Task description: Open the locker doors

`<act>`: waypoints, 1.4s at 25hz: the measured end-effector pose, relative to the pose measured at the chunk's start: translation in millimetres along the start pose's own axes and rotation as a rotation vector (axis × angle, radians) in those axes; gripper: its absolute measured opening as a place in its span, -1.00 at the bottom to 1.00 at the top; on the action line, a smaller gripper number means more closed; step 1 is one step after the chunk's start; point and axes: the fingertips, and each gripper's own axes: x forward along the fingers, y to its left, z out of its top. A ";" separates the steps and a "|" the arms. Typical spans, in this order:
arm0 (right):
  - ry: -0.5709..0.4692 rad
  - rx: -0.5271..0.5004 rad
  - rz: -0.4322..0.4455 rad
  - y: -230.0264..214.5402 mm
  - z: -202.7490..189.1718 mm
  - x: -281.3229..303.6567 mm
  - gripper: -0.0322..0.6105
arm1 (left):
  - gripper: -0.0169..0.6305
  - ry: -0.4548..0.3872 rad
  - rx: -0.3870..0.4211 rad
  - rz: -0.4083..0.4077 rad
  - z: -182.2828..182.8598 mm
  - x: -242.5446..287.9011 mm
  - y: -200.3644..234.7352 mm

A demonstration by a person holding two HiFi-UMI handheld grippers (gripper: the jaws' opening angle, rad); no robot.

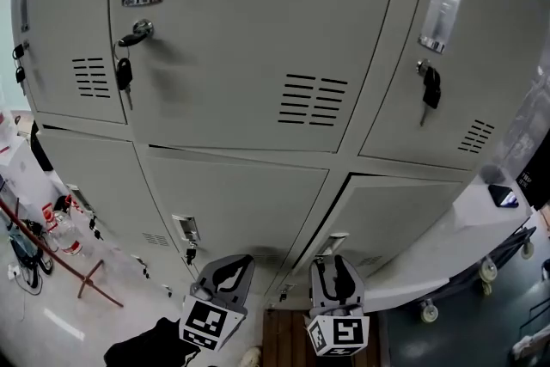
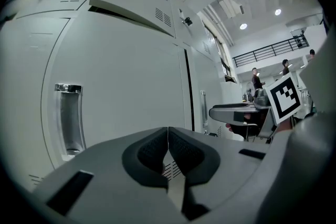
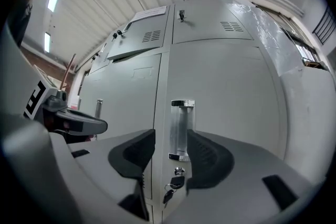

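6 locker doors (image 1: 232, 56) fill head view: 3 upper, 3 lower. 2 grippers at 6 o'clock. Left gripper (image 1: 230, 264): jaws pressed together, empty. Right gripper (image 1: 336, 264): jaws spread, 1 handle (image 3: 181, 128) of lower-R door (image 1: 404, 219) (4 o'clock) framed btwn them, untouched.

The floor (image 1: 64, 318) is carrying the bank of grey lockers (image 1: 241, 202). At its left side a red pole (image 1: 51, 252) is lying slanted beside some bottles (image 1: 64, 236), and a white wheeled cart (image 1: 447, 258) is standing at the right, just beside the lockers.
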 end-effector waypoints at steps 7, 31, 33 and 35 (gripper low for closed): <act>0.016 -0.031 0.050 5.0 -4.3 27.0 -0.26 | -0.87 0.009 -0.010 0.048 -2.8 3.0 10.4; 0.027 -0.032 -0.021 4.7 -7.3 4.1 -0.50 | -0.87 0.003 -0.010 0.017 -5.2 -14.7 -0.3; 0.027 -0.026 -0.027 4.5 -7.2 -2.5 -0.50 | -0.87 0.001 -0.008 0.001 -5.2 -15.9 -4.1; 0.025 -0.024 -0.042 3.9 -7.0 -9.3 -0.50 | -0.87 -0.004 -0.007 -0.018 -5.0 -17.0 -7.9</act>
